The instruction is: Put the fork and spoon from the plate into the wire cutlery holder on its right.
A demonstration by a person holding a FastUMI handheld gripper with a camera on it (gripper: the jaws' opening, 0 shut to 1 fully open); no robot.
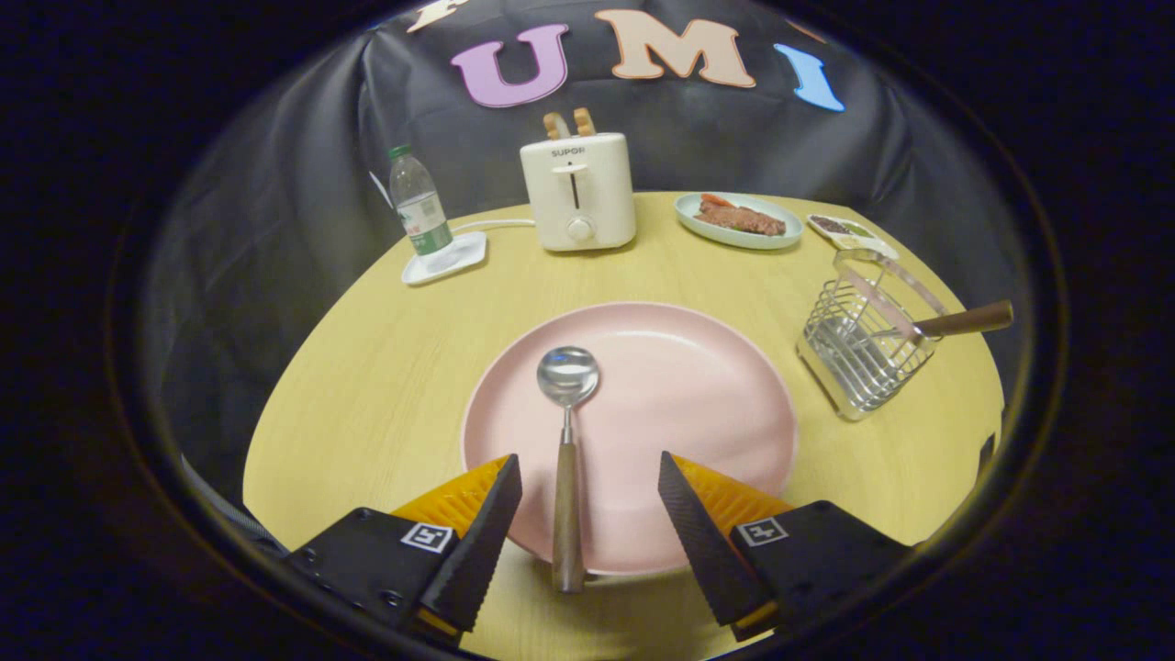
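The tool (589, 514) hovers with its fingers spread wide, gripping nothing. Between them lies the spoon (567, 441), wooden handle toward the tool, bowl resting on the pink plate (698, 404) just ahead. Beyond the right finger stands the wire cutlery holder (858, 344), a wooden-handled utensil (964, 320) leaning in it, on the yellow surface (367, 386)

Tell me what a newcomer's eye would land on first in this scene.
First the big pink plate in the middle of the round wooden table, with a spoon lying on it, its wooden handle running back between the open fingers of the gripper. Next, right of the plate, the wire cutlery holder with a wooden handle already sticking out. Beyond stands a white toaster.
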